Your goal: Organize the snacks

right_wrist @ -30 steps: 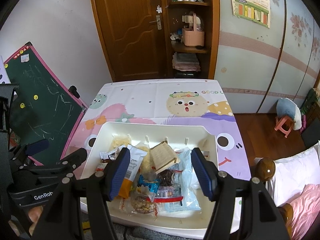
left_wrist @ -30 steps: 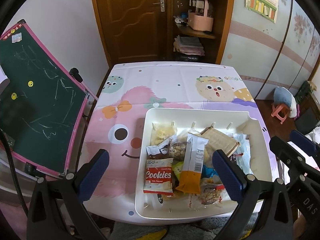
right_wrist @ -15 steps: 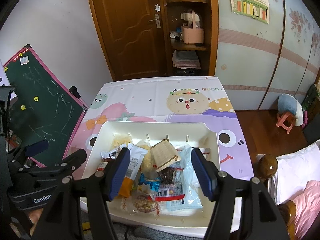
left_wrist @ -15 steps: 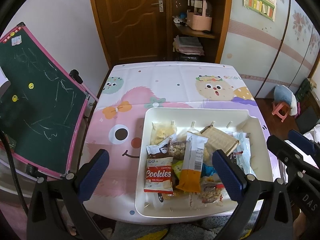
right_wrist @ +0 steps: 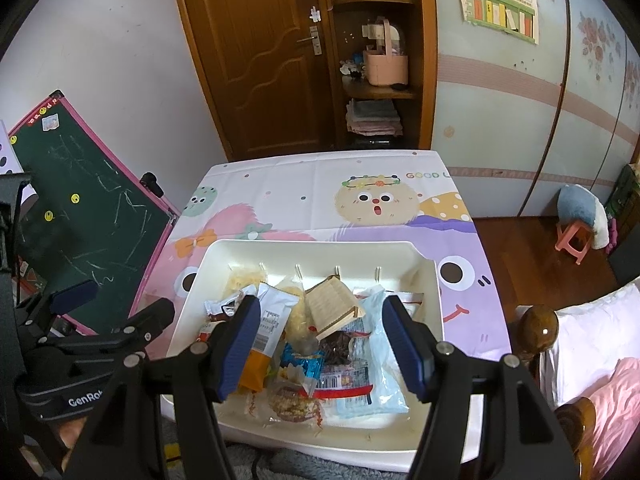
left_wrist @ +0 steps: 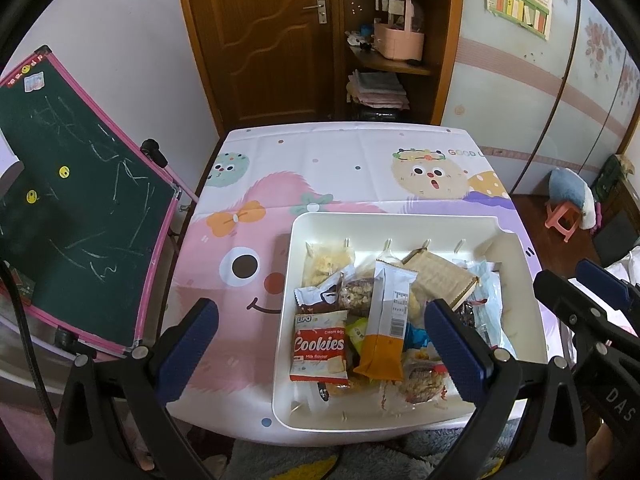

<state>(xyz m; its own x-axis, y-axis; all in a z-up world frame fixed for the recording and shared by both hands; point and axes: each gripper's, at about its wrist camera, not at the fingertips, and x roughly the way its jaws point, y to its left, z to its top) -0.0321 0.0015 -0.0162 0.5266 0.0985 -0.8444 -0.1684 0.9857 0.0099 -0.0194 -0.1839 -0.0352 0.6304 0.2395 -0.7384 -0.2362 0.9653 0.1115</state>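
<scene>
Snack packets, roughly a dozen, are lying heaped in one white rectangular plastic bin at the near edge of the cartoon-printed tablecloth. Both tongs, the left gripper and the right gripper, are hovering spread wide above the heap, gripping nothing. Beyond the bin, bare cloth is stretching to the far edge.

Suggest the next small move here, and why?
Probably lower the left gripper onto the red Cookies packet. Both grippers are open and empty above the white bin; that packet lies flat on top at the pile's left edge, directly between the left fingers, so it looks easiest to pick out first.
</scene>
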